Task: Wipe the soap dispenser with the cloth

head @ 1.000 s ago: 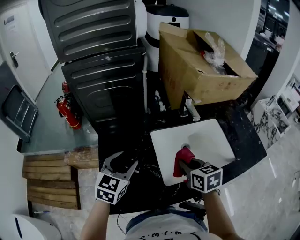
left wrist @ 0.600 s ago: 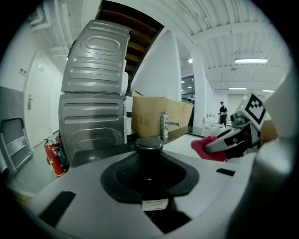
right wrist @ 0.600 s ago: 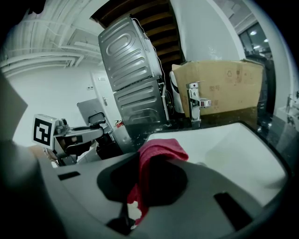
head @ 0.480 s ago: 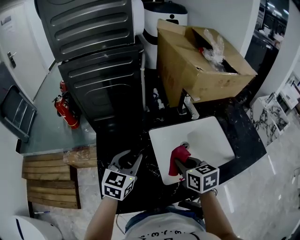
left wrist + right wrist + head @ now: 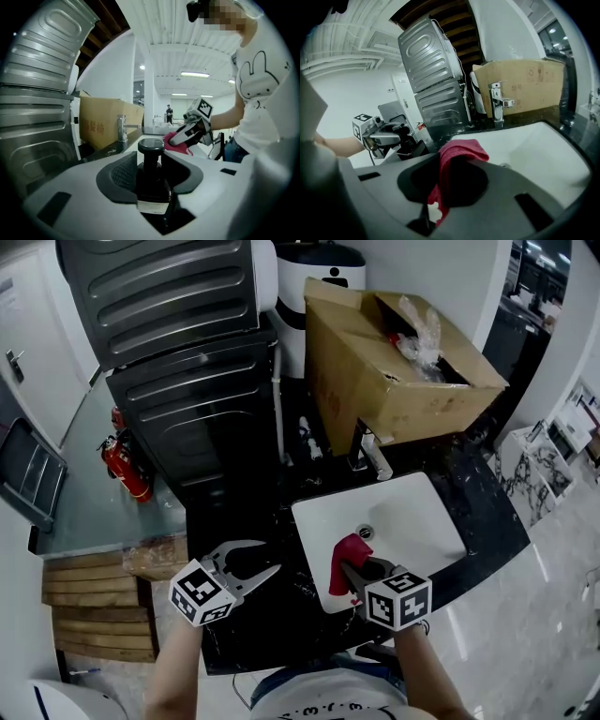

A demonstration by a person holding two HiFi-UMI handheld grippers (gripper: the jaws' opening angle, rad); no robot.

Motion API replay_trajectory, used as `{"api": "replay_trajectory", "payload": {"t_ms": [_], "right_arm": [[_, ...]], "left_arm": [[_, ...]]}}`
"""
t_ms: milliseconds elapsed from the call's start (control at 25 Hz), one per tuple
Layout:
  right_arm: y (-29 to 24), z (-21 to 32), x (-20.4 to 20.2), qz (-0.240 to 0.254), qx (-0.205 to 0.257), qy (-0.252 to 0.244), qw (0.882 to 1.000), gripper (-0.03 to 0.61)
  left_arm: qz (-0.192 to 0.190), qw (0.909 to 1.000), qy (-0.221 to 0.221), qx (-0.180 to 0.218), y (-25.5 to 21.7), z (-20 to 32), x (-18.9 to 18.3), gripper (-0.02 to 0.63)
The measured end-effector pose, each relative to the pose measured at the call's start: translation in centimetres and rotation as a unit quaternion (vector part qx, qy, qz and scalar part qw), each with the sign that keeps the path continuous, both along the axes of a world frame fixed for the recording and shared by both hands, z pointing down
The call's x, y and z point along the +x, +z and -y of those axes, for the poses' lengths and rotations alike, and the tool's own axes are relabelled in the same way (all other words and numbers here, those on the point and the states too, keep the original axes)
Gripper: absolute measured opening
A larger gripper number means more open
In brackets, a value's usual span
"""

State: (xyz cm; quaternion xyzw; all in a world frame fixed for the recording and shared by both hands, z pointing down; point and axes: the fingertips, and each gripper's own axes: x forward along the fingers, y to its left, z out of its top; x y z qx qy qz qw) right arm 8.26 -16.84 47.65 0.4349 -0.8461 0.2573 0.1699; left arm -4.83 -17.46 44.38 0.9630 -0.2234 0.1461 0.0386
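Gripping the soap dispenser (image 5: 152,173) upright left of the sink (image 5: 417,521): left gripper (image 5: 262,557) jaws, just eased wider, hug both its sides. The right gripper (image 5: 349,568) clamps the red cloth (image 5: 343,554) over the sink's near-left corner. Far cardboard box (image 5: 366,390) holds crumpled clear plastic (image 5: 419,329).

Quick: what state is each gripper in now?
Left gripper: jaws have just been opening, soap dispenser between them; grip cannot be told.
Right gripper: shut on red cloth.
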Motion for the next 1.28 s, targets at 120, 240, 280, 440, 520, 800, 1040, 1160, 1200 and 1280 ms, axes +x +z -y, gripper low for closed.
{"api": "replay_trajectory", "payload": {"t_ms": [120,240,280,440,520,800,1040,1160,1200,1280], "right_arm": [[-0.4,0.3,-0.3,0.008,0.003,0.003,1.000,0.049],[-0.6,0.4,-0.9,0.011,0.006,-0.001,1.000,0.049],[-0.6,0.3,-1.2,0.012,0.006,-0.003,1.000,0.049],[-0.6,0.1,-2.3,0.016,0.006,-0.013,1.000,0.049],[-0.6,0.0,-3.1,0.019,0.007,-0.022,1.000,0.049],[-1.1,-0.7,-7.2,0.041,0.010,-0.076,0.996,0.049],[-3.0,-1.0,-12.8,0.054,0.040,-0.151,0.986,0.049],[-2.4,-1.4,-14.9,0.031,0.048,-0.183,0.981,0.049],[-2.1,-1.5,-15.0,0.023,0.050,-0.187,0.981,0.049],[-1.5,-1.3,-14.7,0.009,0.046,-0.187,0.981,0.048]], "left_arm": [[-0.031,0.9954,-0.091,0.003,0.1,0.1,-0.2,0.184],[-0.047,0.9786,-0.201,0.003,0.2,0.7,-0.5,0.151],[-0.047,0.9717,-0.231,0.003,0.2,0.8,-0.6,0.149],[-0.060,0.9593,-0.276,0.008,0.0,0.5,-0.5,0.106],[-0.099,0.9600,-0.262,0.002,-0.2,0.2,-1.0,0.107],[-0.241,0.9298,-0.276,-0.037,-0.4,-1.0,-6.4,0.103],[-0.269,0.9142,-0.298,-0.056,0.6,-1.9,-8.8,0.103],[-0.275,0.9085,-0.308,-0.063,0.8,-2.2,-9.4,0.103],[-0.276,0.9075,-0.310,-0.065,0.9,-2.2,-9.5,0.104],[-0.275,0.9082,-0.309,-0.064,0.9,-2.2,-9.6,0.104]]}}
